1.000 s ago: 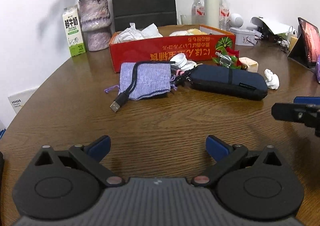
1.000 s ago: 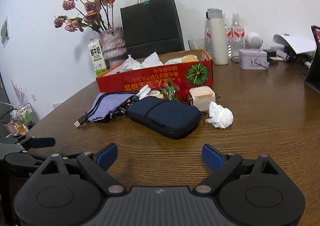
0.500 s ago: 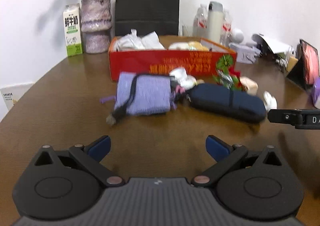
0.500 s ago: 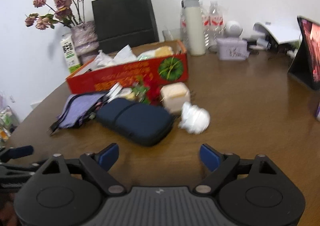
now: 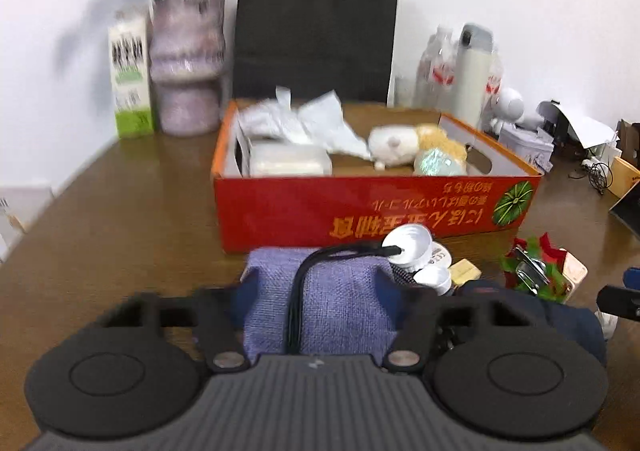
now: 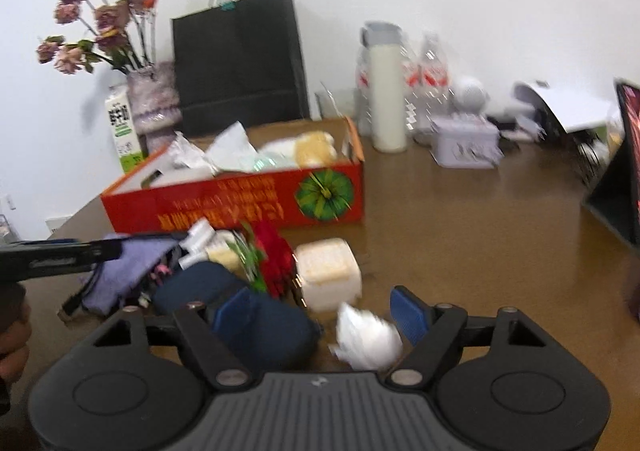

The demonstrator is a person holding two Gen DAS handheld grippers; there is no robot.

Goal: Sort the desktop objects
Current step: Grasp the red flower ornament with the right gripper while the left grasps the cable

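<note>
Lying on the glossy wood-grain table (image 5: 120, 219), a woven lilac pouch (image 5: 340, 303) with a coarse fabric weave is seen just in front of a red cardboard box (image 5: 360, 211). A black cable (image 5: 304, 275) is draped over the pouch. The left gripper (image 5: 318, 297) has just been closing, and its blue-padded fingers (image 5: 246, 291) are set against both sides of the pouch, which sits between them; the view is blurred, so firm pressure cannot be confirmed. Beside the pouch, a dark navy soft case (image 6: 256, 315) of rounded oblong shape is laid.

The right gripper (image 6: 320, 309) has also been narrowing but is held fairly wide. A crumpled white paper ball (image 6: 368, 339) lies between its fingers (image 6: 408, 311), near the right-hand one; contact with it cannot be judged. The left-hand finger is placed over the navy case. A cream cube-shaped block (image 6: 328, 275) and a red-and-green ornament (image 6: 268, 259) are found just beyond.
</note>
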